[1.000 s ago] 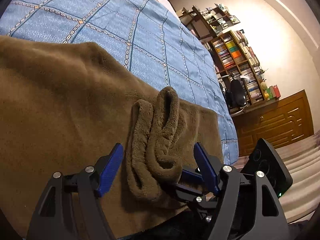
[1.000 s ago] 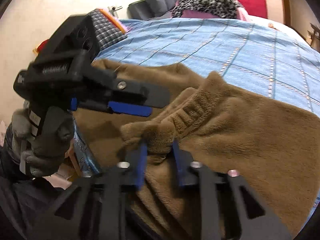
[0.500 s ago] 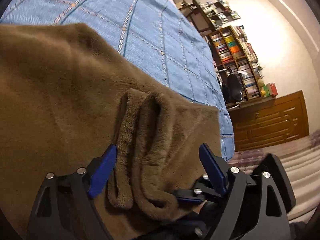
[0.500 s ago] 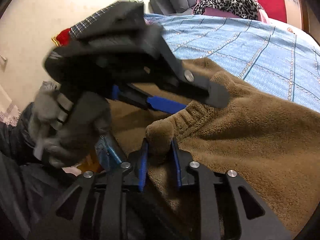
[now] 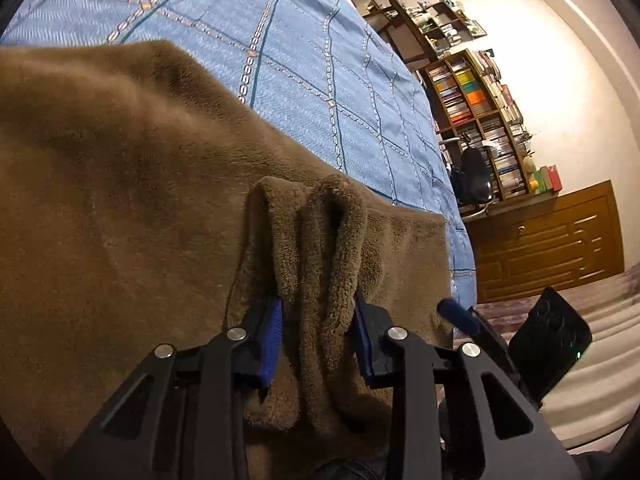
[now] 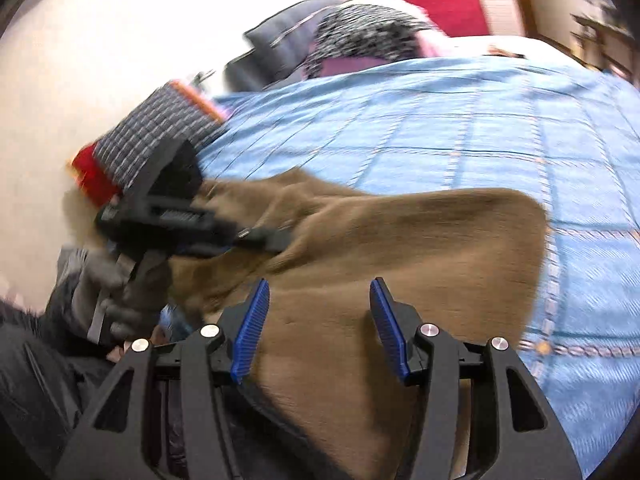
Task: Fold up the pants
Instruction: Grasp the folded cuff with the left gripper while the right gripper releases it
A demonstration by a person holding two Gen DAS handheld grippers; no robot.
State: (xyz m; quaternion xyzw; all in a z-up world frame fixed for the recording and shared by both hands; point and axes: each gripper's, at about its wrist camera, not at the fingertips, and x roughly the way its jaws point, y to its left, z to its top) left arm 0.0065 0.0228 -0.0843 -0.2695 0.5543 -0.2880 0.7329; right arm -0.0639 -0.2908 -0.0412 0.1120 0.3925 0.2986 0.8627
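The brown fleece pants lay spread over the blue checked bedspread, filling the lower left of the left wrist view. There the left gripper had just been closing, and its blue pads were pinching a bunched, upright ridge of the fleece at lower centre. Only that view took in the bookshelf and the wooden cabinet at the right, with the right gripper's blue fingertip poking in at the lower right. The right wrist view, blurred, showed what the other could not: the pants as a flat brown sheet across the middle, a gloved hand at the left edge holding the left gripper against the cloth, a folded checked stack at upper left and pillows along the top. The right gripper had just been opening; its fingers stood spread above the fleece, pressing on nothing.
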